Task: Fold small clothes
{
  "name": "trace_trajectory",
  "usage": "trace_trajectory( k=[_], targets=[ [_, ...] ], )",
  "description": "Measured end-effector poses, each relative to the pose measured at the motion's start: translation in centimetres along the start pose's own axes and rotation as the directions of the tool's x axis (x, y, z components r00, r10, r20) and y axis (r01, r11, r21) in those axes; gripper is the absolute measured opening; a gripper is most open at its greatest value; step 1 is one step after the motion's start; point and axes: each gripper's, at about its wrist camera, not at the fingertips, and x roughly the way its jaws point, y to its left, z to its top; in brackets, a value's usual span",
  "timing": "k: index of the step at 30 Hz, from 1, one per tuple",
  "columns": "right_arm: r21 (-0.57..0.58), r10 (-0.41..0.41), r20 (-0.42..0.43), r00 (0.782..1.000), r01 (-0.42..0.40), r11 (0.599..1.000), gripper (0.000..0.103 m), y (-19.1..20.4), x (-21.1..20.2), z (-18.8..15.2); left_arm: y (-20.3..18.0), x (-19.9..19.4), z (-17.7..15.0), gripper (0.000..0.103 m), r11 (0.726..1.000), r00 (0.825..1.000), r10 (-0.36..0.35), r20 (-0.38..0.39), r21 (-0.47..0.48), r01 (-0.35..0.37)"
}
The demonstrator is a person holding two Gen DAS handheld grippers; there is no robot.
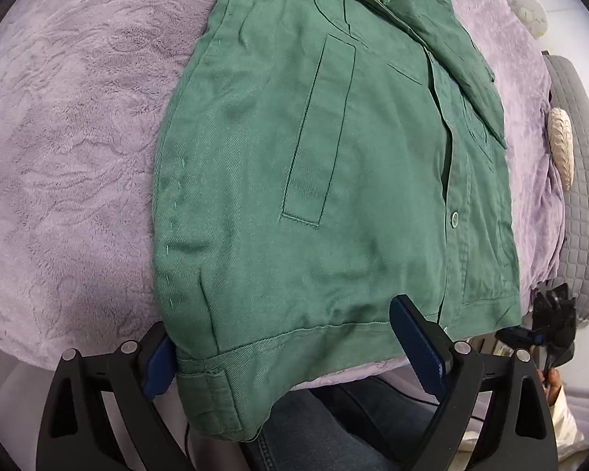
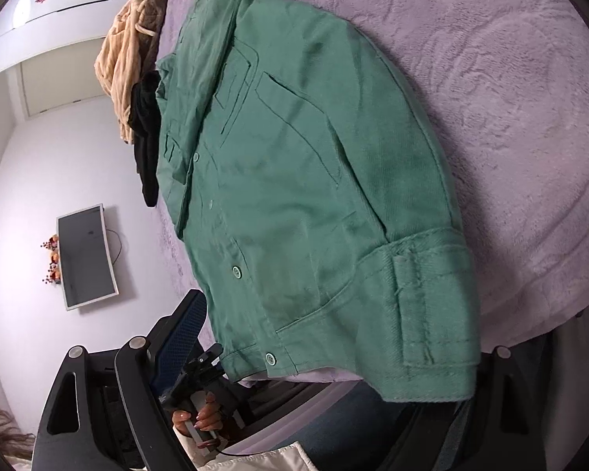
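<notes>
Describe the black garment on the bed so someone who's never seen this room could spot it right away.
Start at the lilac plush blanket covering the bed, then find the green button-up jacket spread across it. Along the jacket's collar-end edge lies a small black garment, next to a cream ribbed knit; it is the only black cloth there.

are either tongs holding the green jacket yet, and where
Nothing is held. Both tongs, left and right, stand open astride the green jacket's hem; pads not pressing.

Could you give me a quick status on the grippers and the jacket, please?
Left gripper open, straddling the hem. Right gripper open at the same hem. Green jacket flat on purple blanket, sleeves folded in. Other clothes beside its collar end.
</notes>
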Motion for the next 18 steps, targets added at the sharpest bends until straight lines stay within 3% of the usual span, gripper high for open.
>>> trace_trajectory(
  k=[1,2,3,4,5,7,11,15,18],
  targets=[
    [0.012,-0.005,0.005,1.0,0.005,1.0,0.084,-0.1,0.1,0.0,0.0,-0.1,0.0,0.088,1.0,1.0,0.002,-0.001,-0.002,-0.002],
    [0.024,-0.02,0.005,1.0,0.02,0.999,0.077,-0.2,0.2,-0.1,-0.2,-0.1,0.1,0.069,1.0,1.0,0.017,-0.004,0.002,-0.017],
    [0.032,-0.043,-0.001,0.999,0.043,0.999,0.051,-0.4,0.2,0.0,-0.3,0.1,0.2,0.057,1.0,0.999,0.029,-0.014,0.008,-0.029],
    [0.033,-0.058,-0.007,0.998,0.058,0.998,0.012,-0.5,0.2,-0.1,0.0,-0.1,0.1,0.03,0.999,0.999,0.03,-0.026,0.012,-0.03],
    [0.028,-0.054,0.001,0.999,0.054,0.998,0.007,-0.4,0.2,0.0,0.1,-0.2,0.1,0.022,1.0,0.999,0.016,-0.03,0.016,-0.016],
    [0.004,-0.005,0.026,1.0,0.005,1.0,0.007,0.6,-0.3,0.0,-0.1,-0.7,0.3,0.017,0.999,0.999,-0.026,-0.027,0.023,0.027],
    [-0.008,0.131,0.057,0.99,-0.131,0.991,0.007,3.4,-1.2,0.6,-0.3,-3.4,1.2,0.016,0.984,0.984,-0.177,0.015,-0.011,0.177],
    [-0.046,0.218,0.109,0.97,-0.214,0.976,0.007,7.4,-1.8,2.2,-0.8,-6.9,3.8,0.016,0.95,0.946,-0.309,0.095,-0.026,0.313],
    [-0.086,0.256,0.151,0.955,-0.245,0.966,0.007,10.7,-2.0,3.6,-1.8,-8.8,6.7,0.016,0.929,0.92,-0.365,0.142,-0.002,0.369]
  ],
)
